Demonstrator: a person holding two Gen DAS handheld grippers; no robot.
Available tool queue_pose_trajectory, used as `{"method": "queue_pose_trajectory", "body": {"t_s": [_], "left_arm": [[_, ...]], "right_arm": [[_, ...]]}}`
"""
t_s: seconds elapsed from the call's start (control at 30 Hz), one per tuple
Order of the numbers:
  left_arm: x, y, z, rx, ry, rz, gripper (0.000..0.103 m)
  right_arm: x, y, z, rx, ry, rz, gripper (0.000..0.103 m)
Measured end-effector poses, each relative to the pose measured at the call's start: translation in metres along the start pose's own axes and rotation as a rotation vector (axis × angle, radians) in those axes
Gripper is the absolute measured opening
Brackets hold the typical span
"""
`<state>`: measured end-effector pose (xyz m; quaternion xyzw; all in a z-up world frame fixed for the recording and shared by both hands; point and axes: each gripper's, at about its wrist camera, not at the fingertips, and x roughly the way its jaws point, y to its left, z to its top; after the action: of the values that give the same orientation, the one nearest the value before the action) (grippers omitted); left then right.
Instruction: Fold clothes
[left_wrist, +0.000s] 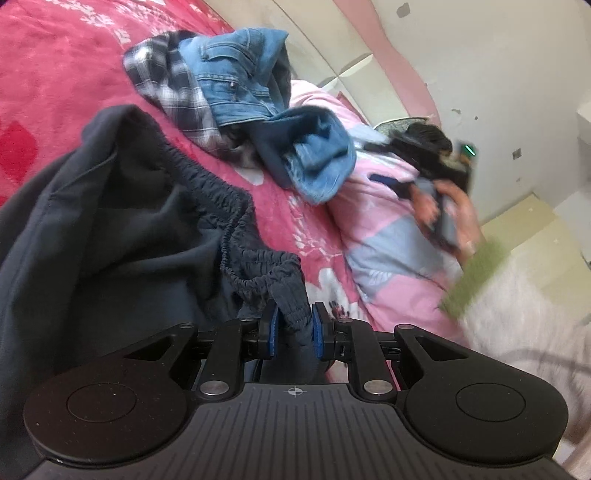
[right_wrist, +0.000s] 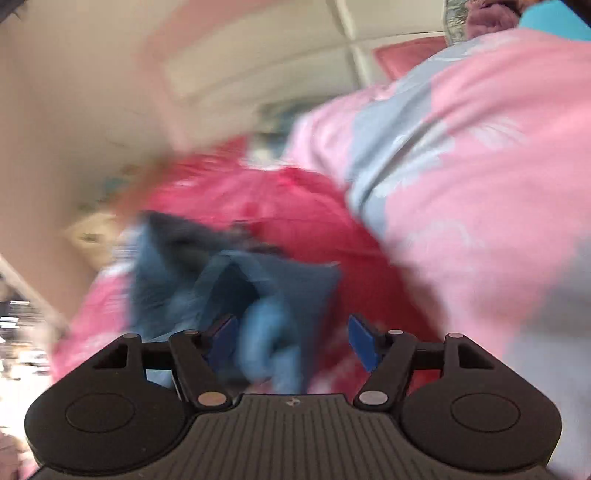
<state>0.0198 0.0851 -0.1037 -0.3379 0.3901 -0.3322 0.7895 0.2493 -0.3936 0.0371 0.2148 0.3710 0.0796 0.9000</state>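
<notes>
Dark navy trousers (left_wrist: 110, 221) with an elastic waistband (left_wrist: 229, 206) lie bunched on the red blanket (left_wrist: 55, 74). My left gripper (left_wrist: 294, 325) is shut on a fold of that waistband, which runs between the blue pads. Behind it a pile holds denim jeans (left_wrist: 240, 81) and a plaid shirt (left_wrist: 177, 96). The right wrist view is heavily blurred. In it my right gripper (right_wrist: 293, 339) stands open above the blue denim (right_wrist: 229, 280). Some denim shows between the fingers, and the pads do not press on it. A hand (left_wrist: 461, 214) holds that gripper at the right of the left wrist view.
A pink and grey quilt (left_wrist: 388, 221) is heaped on the right side of the bed, also filling the right of the right wrist view as the quilt (right_wrist: 480, 166). A green sleeve (left_wrist: 472, 273) crosses it. Cream walls and a pale floor lie beyond the bed.
</notes>
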Motion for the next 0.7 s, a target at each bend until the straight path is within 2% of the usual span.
{"method": "queue_pose_trajectory", "body": {"t_s": [0.07,0.13,0.2,0.3,0.37,0.4,0.43,0.47,0.53,0.6,0.63,0.67,0.7], "left_arm": [[0.008,-0.004,0.005,-0.003,0.004,-0.023,0.015],[0.021,-0.010,0.012,-0.015,0.014,-0.070,0.015],[0.041,-0.019,0.022,-0.023,0.033,-0.127,0.015],[0.090,-0.037,0.037,-0.029,0.051,-0.181,0.015],[0.134,-0.045,0.043,-0.052,0.044,-0.169,0.017],[0.159,-0.048,0.042,-0.049,0.044,-0.128,0.019],[0.183,-0.050,0.040,-0.030,0.061,-0.072,0.030],[0.205,-0.049,0.036,-0.018,0.102,-0.019,0.036],[0.230,-0.045,0.028,-0.037,0.192,0.050,0.036],[0.222,-0.045,0.024,-0.060,0.180,0.024,0.038],[0.213,-0.047,0.024,-0.058,0.164,0.007,0.048],[0.200,-0.050,0.026,-0.044,0.149,-0.001,0.062],[0.185,-0.052,0.029,-0.033,0.133,-0.002,0.066]], "right_arm": [[-0.059,-0.008,-0.021,0.041,-0.020,0.110,0.069],[-0.118,-0.016,-0.041,0.070,-0.053,0.170,0.069],[-0.166,-0.019,-0.055,0.080,-0.086,0.178,0.069],[-0.215,-0.029,-0.081,0.099,-0.125,0.134,0.069],[-0.224,-0.041,-0.099,0.128,-0.130,0.121,0.069],[-0.224,-0.048,-0.108,0.145,-0.124,0.116,0.070],[-0.219,-0.054,-0.117,0.164,-0.109,0.104,0.070],[-0.214,-0.059,-0.126,0.183,-0.092,0.090,0.070],[-0.202,-0.068,-0.144,0.211,-0.048,0.077,0.070],[-0.183,-0.072,-0.157,0.220,0.009,0.068,0.070],[-0.171,-0.074,-0.160,0.218,0.037,0.065,0.070],[-0.158,-0.075,-0.164,0.221,0.059,0.063,0.070],[-0.146,-0.075,-0.166,0.229,0.075,0.064,0.070]]}}
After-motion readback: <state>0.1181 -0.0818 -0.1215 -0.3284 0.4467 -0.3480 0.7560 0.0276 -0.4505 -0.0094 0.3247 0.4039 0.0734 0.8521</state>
